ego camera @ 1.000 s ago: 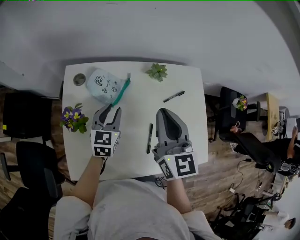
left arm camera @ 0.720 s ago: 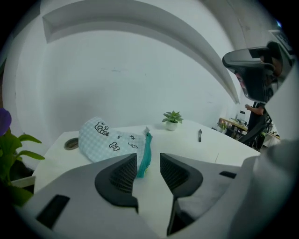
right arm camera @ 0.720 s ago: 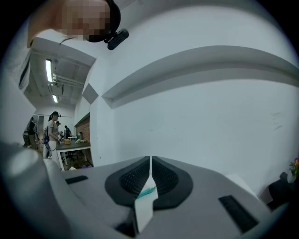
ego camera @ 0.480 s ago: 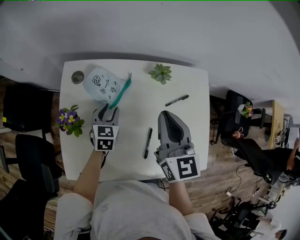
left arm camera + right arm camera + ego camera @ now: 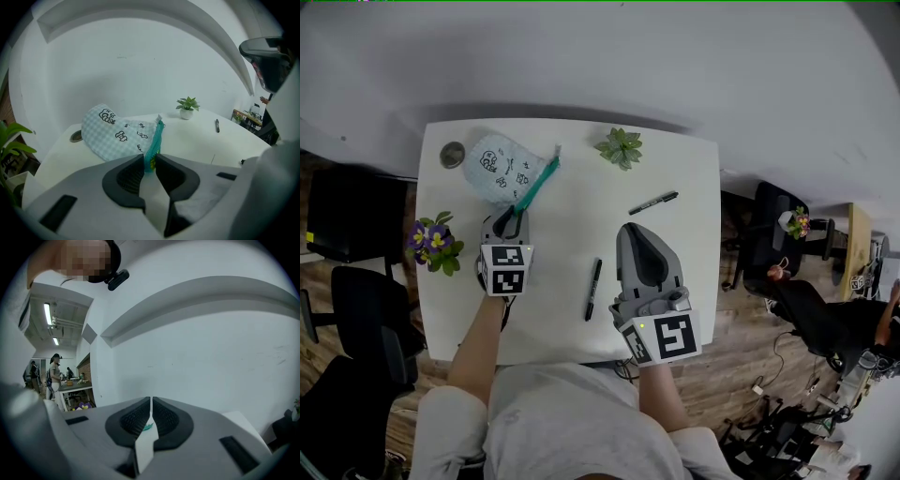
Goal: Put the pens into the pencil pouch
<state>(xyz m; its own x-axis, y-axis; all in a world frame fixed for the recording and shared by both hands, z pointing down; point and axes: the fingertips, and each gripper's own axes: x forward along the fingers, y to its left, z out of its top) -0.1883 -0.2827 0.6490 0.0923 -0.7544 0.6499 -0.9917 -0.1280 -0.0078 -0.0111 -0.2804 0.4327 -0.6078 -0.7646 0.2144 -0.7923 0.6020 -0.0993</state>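
Taking the white table (image 5: 572,234) in the head view as a clock face, we find the pencil pouch (image 5: 499,170) near the rim between ten and eleven o'clock. It is pale blue check with small black doodles. Its teal zipper edge (image 5: 536,185) runs along the side facing the centre.

Our left gripper (image 5: 512,217) points toward eleven o'clock at the near end of that edge. In the left gripper view, its jaws (image 5: 150,161) have just been narrowing. They now pinch the teal zipper edge (image 5: 154,140), which fills the gap between the pads, and the pouch (image 5: 117,133) lies just beyond.

Our right gripper (image 5: 635,228) hovers near the centre, pointing to twelve. In the right gripper view, its jaws (image 5: 151,401) are clenched to a thin slit with nothing between them.

Both pens lie outside the pouch. A black pen (image 5: 653,202) rests at about two o'clock. A second pen (image 5: 593,289) lies toward six, just left of the right gripper.

A small succulent (image 5: 621,147) stands at twelve, purple flowers (image 5: 431,246) at nine by the table's edge, and a round grey disc (image 5: 452,155) beside the pouch at the ten o'clock corner.
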